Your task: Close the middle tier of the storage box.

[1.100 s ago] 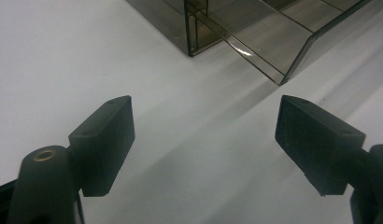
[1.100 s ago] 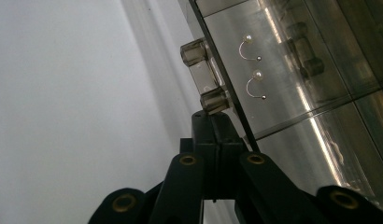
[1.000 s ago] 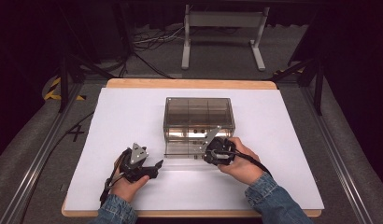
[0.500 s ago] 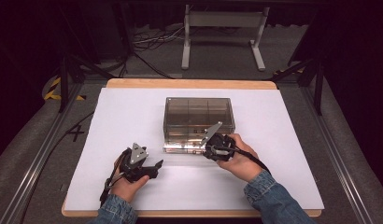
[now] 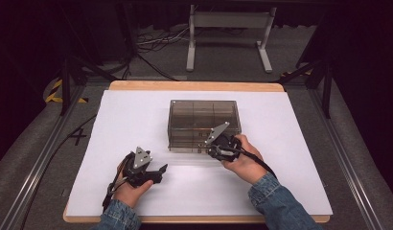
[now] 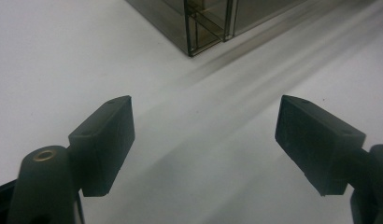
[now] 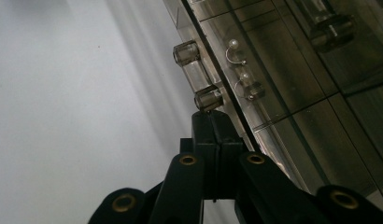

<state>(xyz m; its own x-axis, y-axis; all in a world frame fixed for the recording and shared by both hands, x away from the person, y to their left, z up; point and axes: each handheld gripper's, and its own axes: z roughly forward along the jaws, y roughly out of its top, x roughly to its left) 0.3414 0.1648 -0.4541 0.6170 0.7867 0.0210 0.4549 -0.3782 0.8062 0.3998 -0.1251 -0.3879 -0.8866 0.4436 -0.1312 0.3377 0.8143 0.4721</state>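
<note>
No legible text, label, brand or number appears on any surface; the only sign is a black X mark [image 5: 78, 137] on the grey floor left of the table.

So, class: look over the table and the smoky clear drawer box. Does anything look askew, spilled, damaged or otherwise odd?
Nothing stands out. The drawer box sits square on the white table, nothing spilled or broken. Two pearl earrings lie behind a drawer front. The right gripper, jaws shut, has its tips by a drawer knob; the left gripper rests open, apart from the box.

A white-topped table [image 5: 137, 120] carries a smoky clear drawer box [image 5: 204, 117]
</note>
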